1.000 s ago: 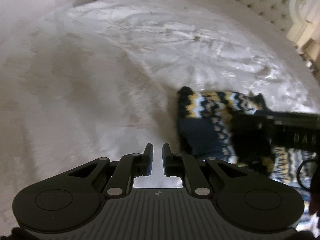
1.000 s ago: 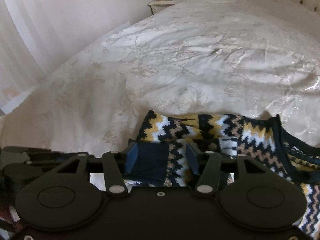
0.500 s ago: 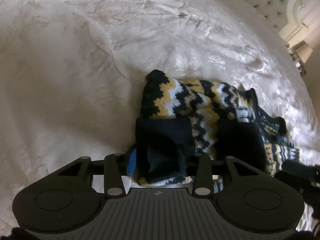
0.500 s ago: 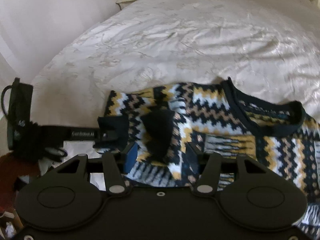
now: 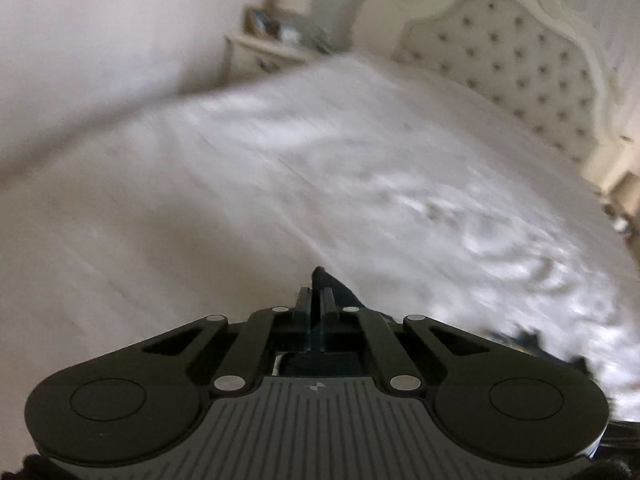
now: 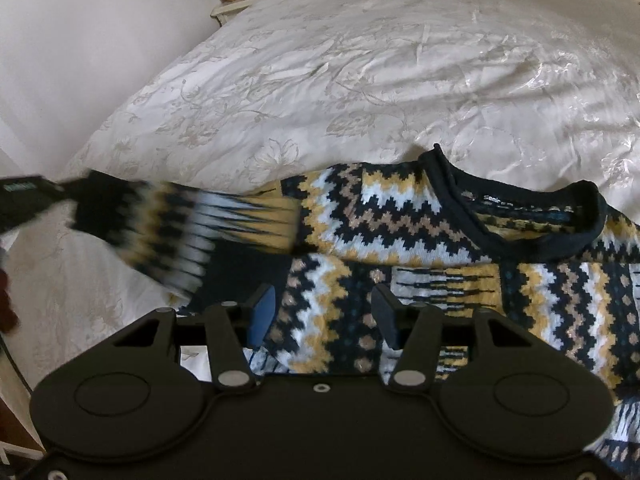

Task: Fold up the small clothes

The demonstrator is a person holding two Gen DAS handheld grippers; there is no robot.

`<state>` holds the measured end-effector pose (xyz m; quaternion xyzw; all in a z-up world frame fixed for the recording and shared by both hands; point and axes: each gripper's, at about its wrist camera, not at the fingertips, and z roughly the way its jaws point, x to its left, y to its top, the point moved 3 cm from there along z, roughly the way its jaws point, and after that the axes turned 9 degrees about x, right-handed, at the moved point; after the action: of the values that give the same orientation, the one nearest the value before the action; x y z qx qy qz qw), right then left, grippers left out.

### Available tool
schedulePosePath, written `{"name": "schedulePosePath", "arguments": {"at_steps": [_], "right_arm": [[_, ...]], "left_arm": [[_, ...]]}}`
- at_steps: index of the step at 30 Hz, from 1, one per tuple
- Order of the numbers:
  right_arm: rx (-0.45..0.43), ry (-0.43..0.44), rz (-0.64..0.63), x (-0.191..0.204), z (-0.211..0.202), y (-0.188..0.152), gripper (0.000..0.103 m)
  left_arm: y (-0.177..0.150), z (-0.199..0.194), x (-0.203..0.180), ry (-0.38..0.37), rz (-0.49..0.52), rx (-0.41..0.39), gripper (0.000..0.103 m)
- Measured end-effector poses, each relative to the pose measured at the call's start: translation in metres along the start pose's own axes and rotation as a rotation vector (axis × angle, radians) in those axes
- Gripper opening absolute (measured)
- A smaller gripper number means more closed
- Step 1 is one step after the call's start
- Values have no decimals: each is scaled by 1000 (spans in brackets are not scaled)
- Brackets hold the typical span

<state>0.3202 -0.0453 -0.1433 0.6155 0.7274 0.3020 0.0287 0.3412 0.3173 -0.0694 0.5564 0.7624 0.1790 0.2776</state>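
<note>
Pinching the sleeve [image 6: 160, 232] cuff, the left gripper [image 5: 318, 300] draws it away from the sweater [image 6: 400, 240] collar to straighten it; the right gripper [image 6: 324, 316] hovers spread over the body.

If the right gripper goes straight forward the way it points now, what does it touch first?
Most likely the patterned sweater, which lies on the bed between and just beyond the open right gripper. How far below the fingertips it lies is unclear.

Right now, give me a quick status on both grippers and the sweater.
Left gripper shut on sleeve cuff, pulling the sleeve out sideways. Right gripper open above sweater. Sweater on bedspread, nothing blocking.
</note>
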Motion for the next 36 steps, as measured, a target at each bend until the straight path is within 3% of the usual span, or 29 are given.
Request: {"name": "schedulePosePath", "arguments": {"at_steps": [6,9,21,26,27,28,29,31,36], "right_arm": [[17,11,-17,2,15,9,60],[35,16,-29,6,27,14,60],[82,-12,-308,40,79,34,60],[161,56,-484,47,99,35,59],[171,60,-513,48,101,35,49],[177,77,-534,48,101,34,6],[185,96,-539,49,101,34,10],[169,112,-525,49,93,36,9],[3,68,-416,40,60,59,9]], "left_arm": [[36,-16,48,195,6,-75,4],[47,-24,65,253,-24,-107,4],[37,-29,75,265,-68,-77,4],[24,-27,82,260,-96,-52,4],[22,-28,83,259,-98,-49,4],[20,-27,83,260,-97,-43,4],[19,-26,84,260,-96,-38,4],[17,-25,85,259,-100,-35,4],[19,-25,88,266,-118,-39,4]]}}
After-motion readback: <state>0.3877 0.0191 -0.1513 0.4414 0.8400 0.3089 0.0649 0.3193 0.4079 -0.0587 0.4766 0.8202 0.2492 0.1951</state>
